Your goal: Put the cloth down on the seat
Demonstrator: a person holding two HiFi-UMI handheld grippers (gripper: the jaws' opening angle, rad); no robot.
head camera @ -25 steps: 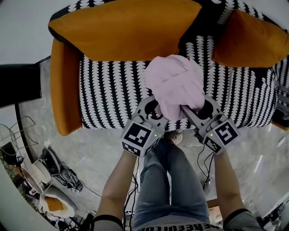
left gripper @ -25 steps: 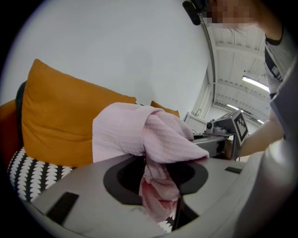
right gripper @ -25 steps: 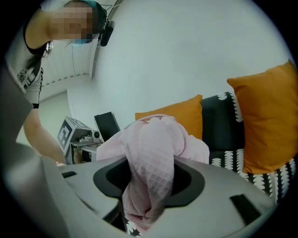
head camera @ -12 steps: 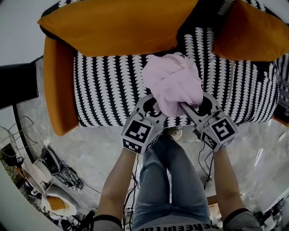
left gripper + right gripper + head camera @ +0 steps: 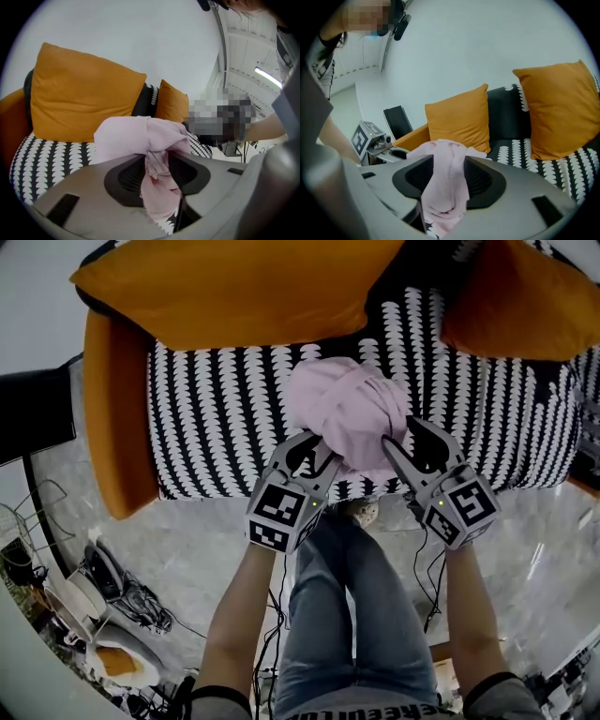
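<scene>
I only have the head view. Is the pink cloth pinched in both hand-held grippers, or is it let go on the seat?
Observer: The left gripper view shows the cloth bunched between the jaws of the left hand-held gripper. They have just been opening, yet the pads look pressed on it.
Operator: And the right one?
Observer: In the right gripper view the jaws of the right hand-held gripper have just been opening too and stand wide apart. The cloth only hangs loosely between them.
Operator: Is the bundle down on the seat?
Observer: The left gripper view shows its bulk low against the patterned seat, in front of the orange cushion. I cannot confirm contact.
</scene>
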